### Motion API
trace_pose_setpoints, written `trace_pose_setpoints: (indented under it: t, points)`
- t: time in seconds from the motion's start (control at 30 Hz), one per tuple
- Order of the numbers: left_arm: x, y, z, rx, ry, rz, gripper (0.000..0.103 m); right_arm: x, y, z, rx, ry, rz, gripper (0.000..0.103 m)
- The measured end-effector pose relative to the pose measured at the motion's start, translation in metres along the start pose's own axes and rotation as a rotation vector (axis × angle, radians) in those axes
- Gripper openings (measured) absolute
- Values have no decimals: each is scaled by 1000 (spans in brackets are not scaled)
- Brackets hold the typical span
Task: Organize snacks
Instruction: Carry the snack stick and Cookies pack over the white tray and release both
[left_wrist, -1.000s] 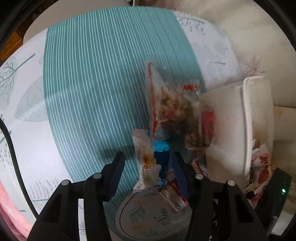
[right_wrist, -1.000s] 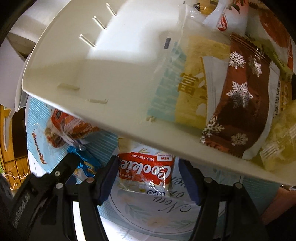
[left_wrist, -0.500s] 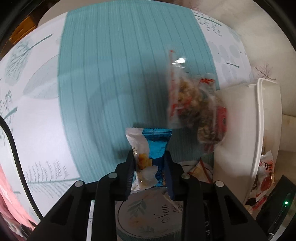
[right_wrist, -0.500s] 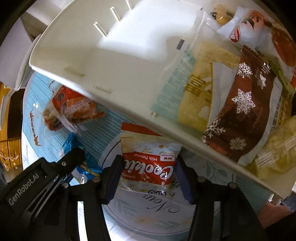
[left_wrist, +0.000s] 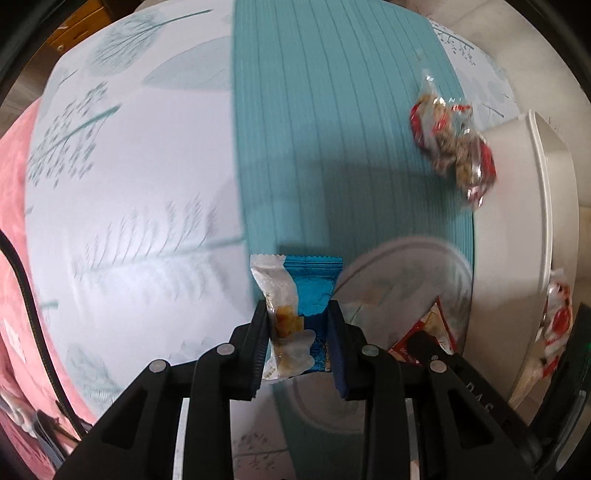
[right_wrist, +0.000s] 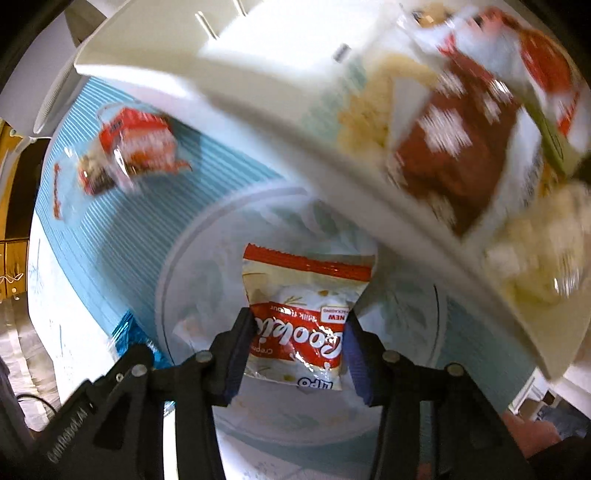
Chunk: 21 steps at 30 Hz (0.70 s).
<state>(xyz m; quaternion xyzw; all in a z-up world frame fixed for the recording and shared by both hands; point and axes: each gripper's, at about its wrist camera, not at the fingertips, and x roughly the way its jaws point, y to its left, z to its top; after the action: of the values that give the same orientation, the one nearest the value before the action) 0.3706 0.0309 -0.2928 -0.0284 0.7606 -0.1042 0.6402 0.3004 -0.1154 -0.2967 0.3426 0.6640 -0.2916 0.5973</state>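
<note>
Two packets are in the jaws at once: the left gripper (left_wrist: 299, 332) is clamped on a blue-and-white snack packet (left_wrist: 295, 295), its pads pressing both sides, and the right gripper (right_wrist: 295, 339) has just been closing onto a red-and-white cookie packet (right_wrist: 306, 306), whose sides now touch both pads. Both packets hang over the teal striped tablecloth (left_wrist: 332, 129), the cookie packet above the round printed disc (right_wrist: 192, 266) in the cloth. Just beside it stands the white storage bin (right_wrist: 280, 74), already holding a brown snowflake wrapper (right_wrist: 454, 147) and several pale packets. A clear bag of mixed nuts (left_wrist: 454, 147) lies loose on the cloth against the bin's wall. The risk, as I judge it, is slippage: each grip sits low on a slick, puffy wrapper, so a quick swing toward the bin could let a packet twist out. The two grippers are also near each other and could collide at the rim.
</note>
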Motion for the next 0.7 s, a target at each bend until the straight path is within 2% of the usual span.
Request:
trace_pose_setpoints:
  t: [0.23, 0.3, 0.4, 0.63, 0.7]
  points:
    - [-8, 23, -54, -27, -11, -8, 28, -7, -13, -38, -37, 45, -6, 46]
    - [-16, 29, -72, -32, -15, -32, 28, -11, -14, -50, -48, 50, 6, 46]
    - [-30, 36, -104, -33, -33, -42, 28, -29, -18, -65, -81, 46, 14, 46]
    - [-61, 53, -160, -5, -63, -63, 28, -60, -39, -89, -126, 70, 91, 46]
    - [-69, 41, -165, 1, -75, -73, 28, -69, -47, -100, -137, 64, 111, 46]
